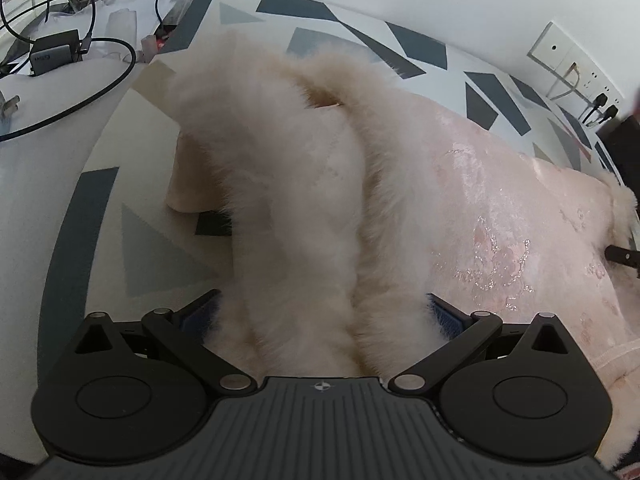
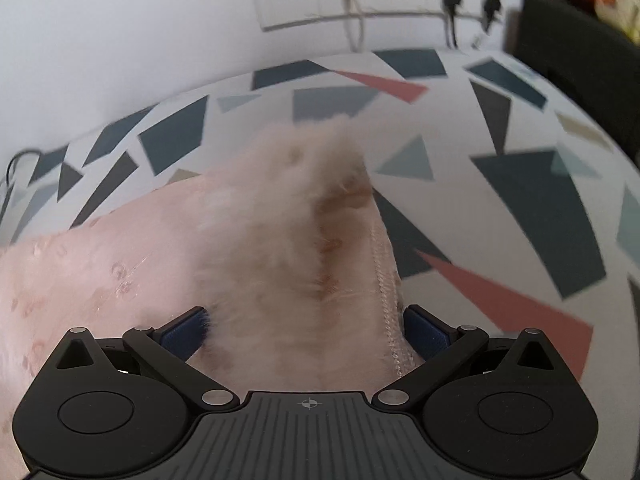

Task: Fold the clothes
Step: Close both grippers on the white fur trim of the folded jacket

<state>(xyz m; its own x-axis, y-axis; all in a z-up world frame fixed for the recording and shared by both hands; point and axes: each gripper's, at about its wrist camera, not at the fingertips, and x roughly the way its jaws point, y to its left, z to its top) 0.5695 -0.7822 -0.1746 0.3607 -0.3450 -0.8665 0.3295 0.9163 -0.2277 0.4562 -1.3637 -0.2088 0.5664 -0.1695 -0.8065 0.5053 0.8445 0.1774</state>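
A pale pink garment (image 1: 500,216) with shiny embroidered satin and a thick cream fur trim (image 1: 296,200) lies spread on the patterned tablecloth (image 1: 152,248). My left gripper (image 1: 324,310) is open, its blue-padded fingers (image 1: 202,310) standing wide on either side of a bunched fur edge that fills the gap. In the right wrist view the same garment (image 2: 100,272) shows a furry corner (image 2: 296,240) with a beaded seam. My right gripper (image 2: 306,330) is open too, jaws wide apart with that corner between them. The other gripper's tip (image 1: 620,256) shows at the garment's far right.
The tablecloth (image 2: 500,200) has grey, blue and red triangles. Black cables (image 1: 100,76), a grey power adapter (image 1: 54,54) and small clutter lie at the back left. A white wall panel with sockets and plugs (image 2: 452,4) runs behind. A dark object (image 2: 580,60) stands at the far right.
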